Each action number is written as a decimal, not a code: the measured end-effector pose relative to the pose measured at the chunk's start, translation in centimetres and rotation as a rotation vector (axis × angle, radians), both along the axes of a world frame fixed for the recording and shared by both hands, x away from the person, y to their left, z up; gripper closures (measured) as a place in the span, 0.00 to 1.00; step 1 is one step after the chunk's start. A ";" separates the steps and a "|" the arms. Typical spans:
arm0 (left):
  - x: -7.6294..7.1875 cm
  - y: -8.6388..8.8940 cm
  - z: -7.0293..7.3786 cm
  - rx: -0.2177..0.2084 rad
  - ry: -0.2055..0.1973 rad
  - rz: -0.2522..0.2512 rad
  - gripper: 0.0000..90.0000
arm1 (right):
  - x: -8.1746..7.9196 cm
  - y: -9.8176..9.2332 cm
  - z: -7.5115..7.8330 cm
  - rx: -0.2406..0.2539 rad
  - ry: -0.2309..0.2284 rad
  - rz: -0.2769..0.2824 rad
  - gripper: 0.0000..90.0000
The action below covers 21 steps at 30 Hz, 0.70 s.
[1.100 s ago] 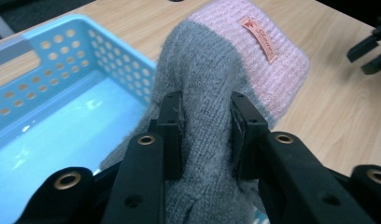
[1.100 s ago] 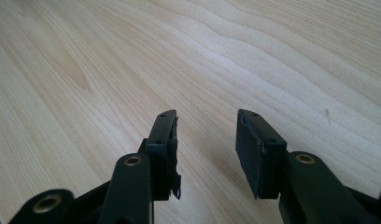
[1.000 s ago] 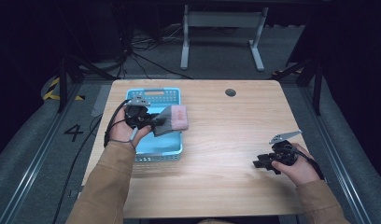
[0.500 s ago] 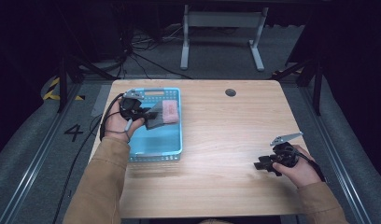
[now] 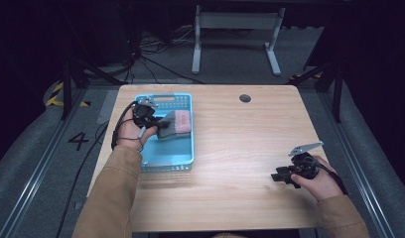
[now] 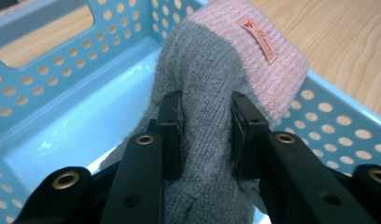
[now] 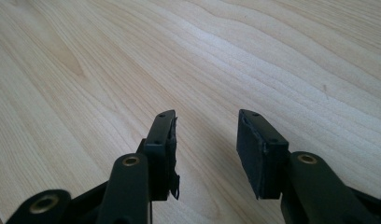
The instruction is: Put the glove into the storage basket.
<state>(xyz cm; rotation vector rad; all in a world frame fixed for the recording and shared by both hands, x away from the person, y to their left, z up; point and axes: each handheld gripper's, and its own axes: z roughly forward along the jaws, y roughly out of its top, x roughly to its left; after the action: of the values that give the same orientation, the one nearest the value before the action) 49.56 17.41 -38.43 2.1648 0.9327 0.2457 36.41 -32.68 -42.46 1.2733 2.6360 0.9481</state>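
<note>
The knitted piece I hold, a grey and pink glove [image 6: 212, 93], carries a small pink sewn label [image 6: 259, 39] on its cuff (the lettering is too fine to read). My left gripper [image 5: 163, 124] has its jaws clamped on the grey knit, and the glove hangs over the blue basket [image 5: 185, 156] at the left of the worktop [image 5: 240, 163], its pink cuff near the basket's right wall. My left hand [image 5: 133, 134] reaches in from the basket's left side. My right gripper [image 7: 205, 140] rests low over bare wood near the worktop's right edge, jaws parted with nothing between them.
</note>
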 end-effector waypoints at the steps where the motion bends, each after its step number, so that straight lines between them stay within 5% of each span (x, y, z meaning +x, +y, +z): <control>1: 0.1 0.0 -0.2 -0.001 0.009 0.004 0.77 | 0.0 0.0 0.0 0.000 0.001 0.001 0.65; 14: 1.2 -0.7 -2.7 0.074 0.076 0.017 0.76 | 0.1 0.3 -0.1 0.001 -0.001 0.009 0.64; 21: 1.6 -0.6 -3.5 0.069 0.116 0.043 0.75 | 0.1 0.4 -0.2 -0.002 -0.001 0.009 0.64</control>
<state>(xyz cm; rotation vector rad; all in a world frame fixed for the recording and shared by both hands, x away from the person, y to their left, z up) 51.21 16.80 -41.96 2.2432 1.0509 0.1764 36.53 -32.29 -42.70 1.2606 2.6435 0.9477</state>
